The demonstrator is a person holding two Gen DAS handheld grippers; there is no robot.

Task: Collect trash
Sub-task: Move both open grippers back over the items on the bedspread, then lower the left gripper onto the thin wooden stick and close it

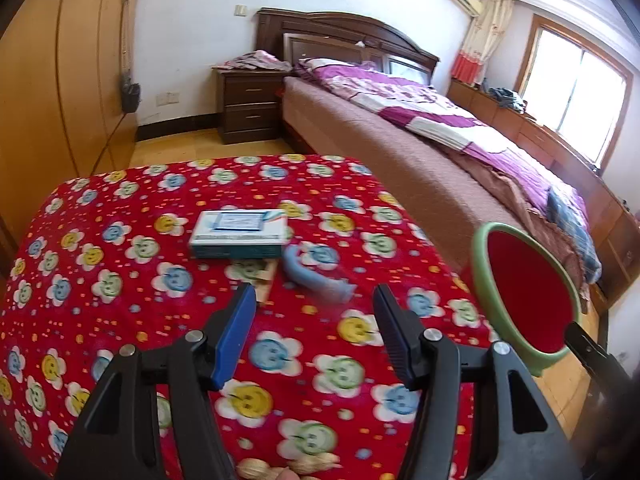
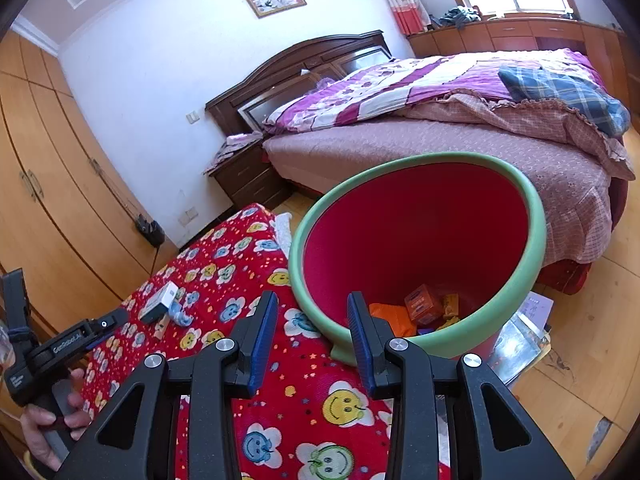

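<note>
A red trash bin with a green rim (image 2: 424, 240) tilts at the table's right edge; it also shows in the left wrist view (image 1: 524, 292). Orange boxes and wrappers (image 2: 420, 308) lie inside. My right gripper (image 2: 312, 304) stands open beside the bin's rim, and I cannot tell if a finger touches it. On the red smiley tablecloth (image 1: 120, 280) lie a white and teal box (image 1: 240, 234), a blue-grey curved piece (image 1: 316, 276) and a small paper scrap (image 1: 264, 280). My left gripper (image 1: 316, 300) is open and empty, just short of the curved piece.
A bed (image 1: 440, 132) with purple bedding stands behind the table. A dark nightstand (image 1: 250, 104) is by the wall and wooden wardrobes (image 1: 60, 60) on the left. Peanuts (image 1: 280, 470) lie at the table's near edge. Papers (image 2: 524, 328) lie on the floor by the bin.
</note>
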